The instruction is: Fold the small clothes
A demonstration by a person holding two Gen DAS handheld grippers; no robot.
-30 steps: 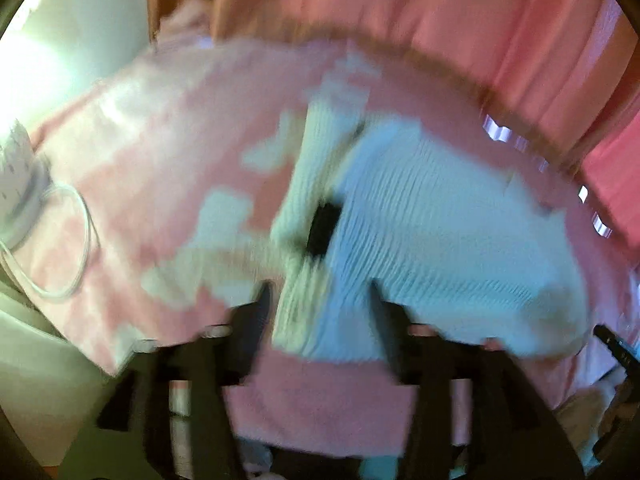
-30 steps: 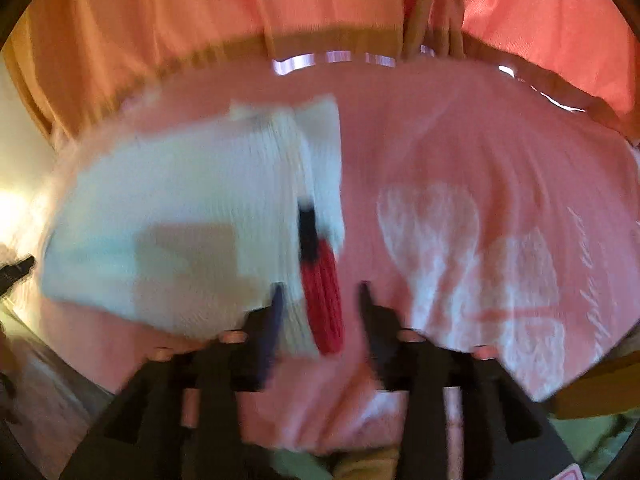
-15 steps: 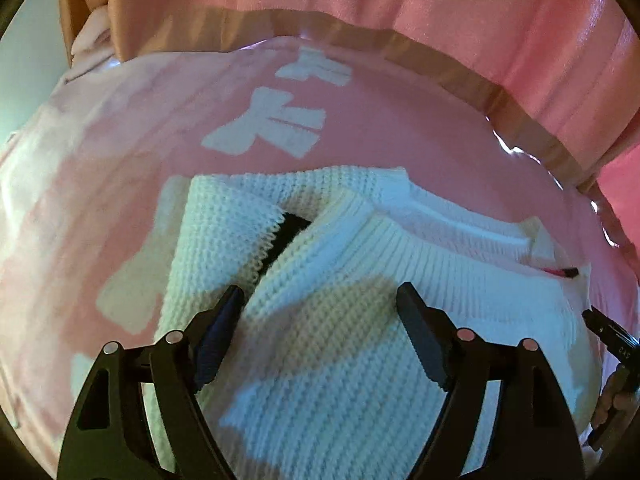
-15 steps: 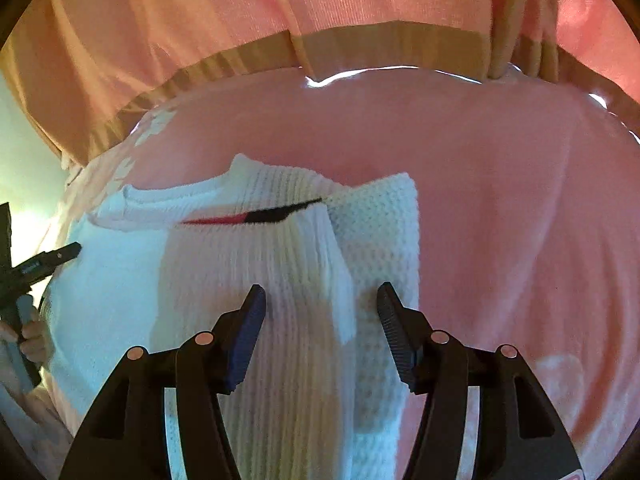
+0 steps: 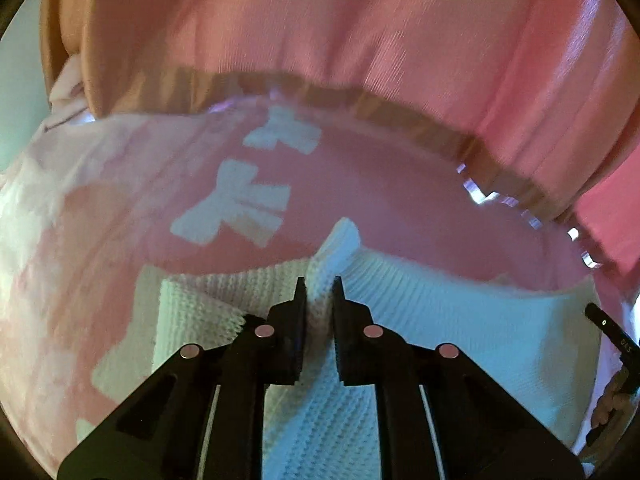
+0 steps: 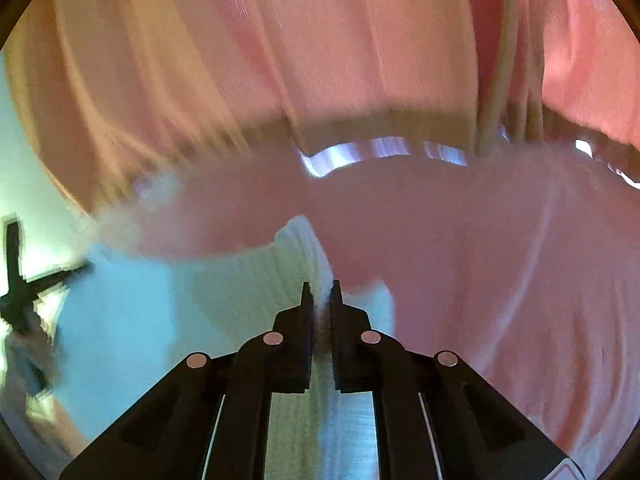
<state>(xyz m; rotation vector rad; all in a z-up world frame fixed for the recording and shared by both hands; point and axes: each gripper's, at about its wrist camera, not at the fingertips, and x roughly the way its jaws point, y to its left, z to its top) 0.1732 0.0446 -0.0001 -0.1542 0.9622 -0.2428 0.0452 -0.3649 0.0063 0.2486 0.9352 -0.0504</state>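
A white knitted sweater (image 5: 460,320) lies on a pink cloth with white prints (image 5: 360,184). My left gripper (image 5: 320,292) is shut on a bunched fold at the sweater's far edge, which sticks up between the jaws. My right gripper (image 6: 320,296) is shut on the other end of the same white sweater (image 6: 224,292), pinching a raised ridge of knit. The other gripper shows at the edge of each view, on the right of the left wrist view (image 5: 612,340) and on the left of the right wrist view (image 6: 24,288).
The pink cloth (image 6: 480,240) covers the whole work surface. Pink curtains (image 5: 360,32) hang along the far edge, with a tan hem band (image 5: 400,112). Pale cords (image 6: 500,80) hang down at the back right in the right wrist view.
Both grippers were open over the sweater half a second ago. Now both have closed on its far edge, and the knit bunches up between the jaws.
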